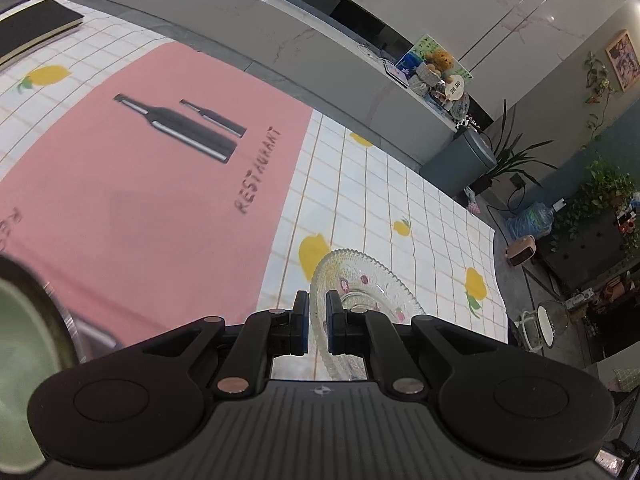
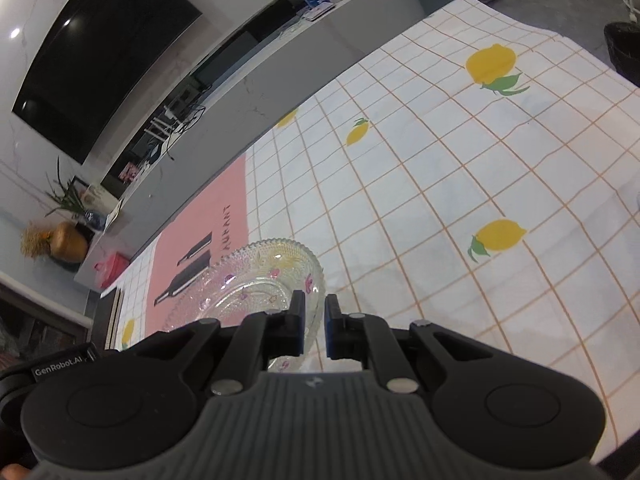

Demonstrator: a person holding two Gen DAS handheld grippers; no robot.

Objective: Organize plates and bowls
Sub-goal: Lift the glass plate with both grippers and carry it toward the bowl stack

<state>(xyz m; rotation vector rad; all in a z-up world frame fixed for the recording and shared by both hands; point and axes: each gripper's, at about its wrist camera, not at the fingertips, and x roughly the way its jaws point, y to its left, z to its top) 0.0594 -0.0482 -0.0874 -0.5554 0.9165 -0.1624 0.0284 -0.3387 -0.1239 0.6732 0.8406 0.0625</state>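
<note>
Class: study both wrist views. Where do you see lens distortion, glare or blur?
Left wrist view: fisheye curves the counter edge; the green bowl at the left edge is blurred. Right wrist view: ceiling lights glare on the dark TV screen; the glass plate sparkles, and the tablecloth grid bows.

The right hand-held gripper [image 2: 315,320] is clamped on the rim of a clear glass plate [image 2: 256,280] with a beaded edge. The plate extends left of the jaws, above a bench [image 2: 440,200] covered by a lemon-print checked cloth and a pink mat [image 2: 200,240].
</note>
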